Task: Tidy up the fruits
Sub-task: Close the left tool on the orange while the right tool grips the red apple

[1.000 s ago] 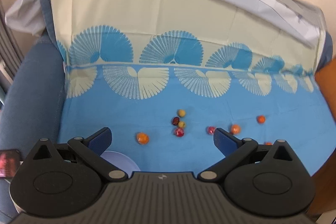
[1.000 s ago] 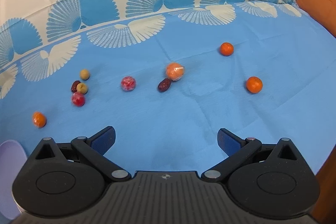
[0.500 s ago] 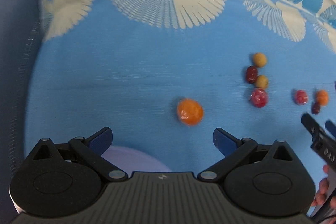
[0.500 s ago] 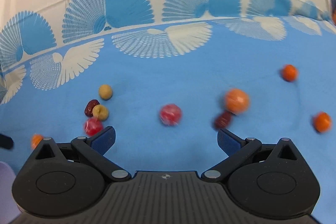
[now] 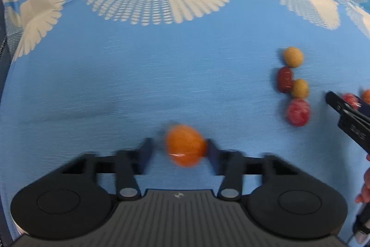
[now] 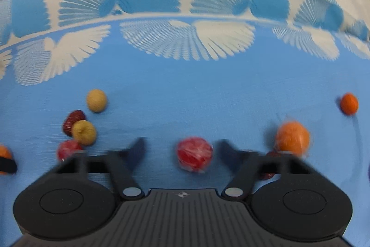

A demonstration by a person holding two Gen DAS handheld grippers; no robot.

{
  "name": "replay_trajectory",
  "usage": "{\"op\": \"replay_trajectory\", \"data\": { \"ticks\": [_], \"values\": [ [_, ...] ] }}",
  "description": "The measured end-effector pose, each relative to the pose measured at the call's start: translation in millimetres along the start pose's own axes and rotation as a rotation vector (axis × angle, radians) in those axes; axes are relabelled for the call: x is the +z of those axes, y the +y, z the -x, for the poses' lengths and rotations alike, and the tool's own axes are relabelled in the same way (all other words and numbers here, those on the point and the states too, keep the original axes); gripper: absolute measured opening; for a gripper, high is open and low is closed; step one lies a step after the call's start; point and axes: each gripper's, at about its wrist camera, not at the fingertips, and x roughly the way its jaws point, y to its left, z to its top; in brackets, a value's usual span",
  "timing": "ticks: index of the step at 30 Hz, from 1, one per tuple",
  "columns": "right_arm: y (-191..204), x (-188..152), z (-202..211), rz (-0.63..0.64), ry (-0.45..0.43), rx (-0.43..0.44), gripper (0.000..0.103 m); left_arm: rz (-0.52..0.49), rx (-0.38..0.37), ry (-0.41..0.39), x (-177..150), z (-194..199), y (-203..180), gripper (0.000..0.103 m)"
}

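Left wrist view: left gripper [image 5: 179, 151] fingers have just been closing around the orange fruit [image 5: 185, 145], right pad touching, left not yet. Fruit cluster [image 5: 293, 87] well right of it.

Right wrist view: right gripper [image 6: 181, 153] likewise closing, red fruit [image 6: 194, 153] between, gaps both sides. Only here: far orange [image 6: 349, 104].

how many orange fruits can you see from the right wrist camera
3: a large wrapped orange fruit right of the right claw, a small orange fruit far right, and an orange fruit at the left edge, partly hidden. Others may lie outside the view.
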Motion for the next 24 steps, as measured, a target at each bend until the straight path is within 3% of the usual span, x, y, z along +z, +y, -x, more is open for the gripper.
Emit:
{"op": "replay_trajectory", "data": {
  "ticks": [1, 7, 14, 19, 24],
  "values": [
    [0.9, -0.2, 1.6, 0.011, -0.011, -0.011, 0.032, 0.017, 0.008, 0.002, -0.4, 1.9, -0.6, 0.039],
    [4.8, -2.6, 25.5, 0.014, -0.040, -0.010, 0.032, 0.064, 0.032, -0.010, -20.4, 24.7, -3.6, 0.038],
    [23.8, -25.9, 114.5, 0.086, -0.077, 0.077, 0.032, 0.056, 0.007, -0.073, -77.9, 100.1, -2.1, 0.038],
    [41.1, -48.6, 174.6, 0.098, -0.046, 0.146, 0.032, 0.078, -0.024, -0.104, -122.4, 153.5, 7.9, 0.038],
    [61.9, -69.4, 232.1, 0.106, -0.024, 0.203, 0.032, 0.094, 0.006, -0.131, -171.2, 201.7, 25.8, 0.038]
  ]
}}
